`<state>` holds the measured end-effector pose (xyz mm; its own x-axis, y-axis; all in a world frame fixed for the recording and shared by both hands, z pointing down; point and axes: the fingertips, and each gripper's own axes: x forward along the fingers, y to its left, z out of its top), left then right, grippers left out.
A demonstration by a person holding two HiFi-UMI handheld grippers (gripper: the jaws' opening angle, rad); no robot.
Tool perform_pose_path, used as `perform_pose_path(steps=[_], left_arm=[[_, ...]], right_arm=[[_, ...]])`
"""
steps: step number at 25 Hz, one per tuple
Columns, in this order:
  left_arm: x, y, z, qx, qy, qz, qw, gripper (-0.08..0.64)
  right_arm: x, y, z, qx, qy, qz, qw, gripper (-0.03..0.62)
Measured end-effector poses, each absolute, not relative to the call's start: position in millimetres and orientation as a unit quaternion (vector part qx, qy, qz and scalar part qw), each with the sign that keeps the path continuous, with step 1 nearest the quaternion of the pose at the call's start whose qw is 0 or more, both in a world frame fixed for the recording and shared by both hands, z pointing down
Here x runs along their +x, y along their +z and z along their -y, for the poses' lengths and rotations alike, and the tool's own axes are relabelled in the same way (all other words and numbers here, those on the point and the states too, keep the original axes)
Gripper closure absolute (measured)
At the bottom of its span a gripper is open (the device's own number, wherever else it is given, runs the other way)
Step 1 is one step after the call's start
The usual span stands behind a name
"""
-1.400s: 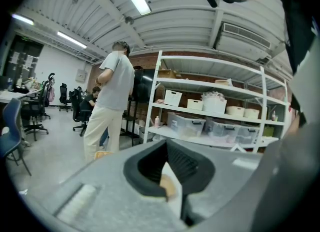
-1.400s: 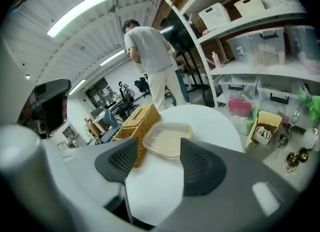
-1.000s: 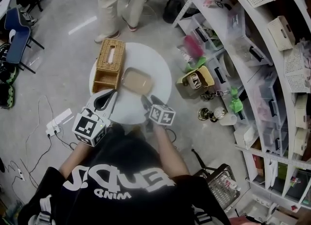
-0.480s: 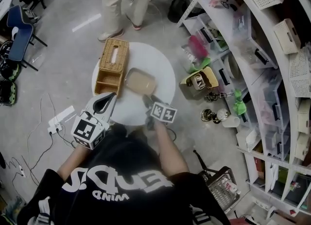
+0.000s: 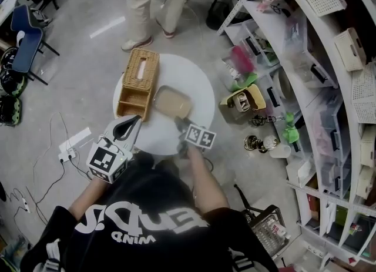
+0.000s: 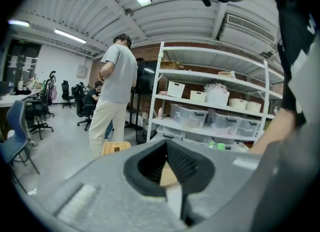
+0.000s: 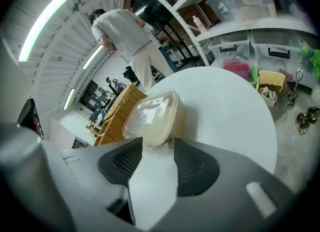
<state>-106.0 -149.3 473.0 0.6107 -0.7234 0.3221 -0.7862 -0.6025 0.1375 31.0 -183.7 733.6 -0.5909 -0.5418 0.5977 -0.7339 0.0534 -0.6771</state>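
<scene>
Two grippers are working at one small round white tabletop (image 5: 198,91). Beyond the tabletop's right side a tall white shelving unit (image 5: 329,59) is carrying bins and boxes. Past the tabletop's far edge a person in pale trousers (image 5: 154,0) is standing. On the tabletop's left half a wicker basket (image 5: 138,83) is lying, and a shallow lidded plastic container (image 5: 172,101) is sitting just beside it, near the tabletop's middle. The right gripper (image 7: 156,145) is hovering over the tabletop's near edge with its jaws spread. The container's near corner is sitting right at the tips, and I cannot tell whether it is touching them. The left gripper (image 6: 166,146) is hanging at the tabletop's near left edge, jaws pressed together at the tips and pinching nothing.
</scene>
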Motion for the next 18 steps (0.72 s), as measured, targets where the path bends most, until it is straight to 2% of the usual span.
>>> perform_pose_path(steps=[18], left_arm=[[-100.9,476.0,157.1,0.891,0.107,0.42,0.139,0.558]], right_arm=[[31.1,732.0,180.5,0.443,0.533,0.711,0.117,0.448]])
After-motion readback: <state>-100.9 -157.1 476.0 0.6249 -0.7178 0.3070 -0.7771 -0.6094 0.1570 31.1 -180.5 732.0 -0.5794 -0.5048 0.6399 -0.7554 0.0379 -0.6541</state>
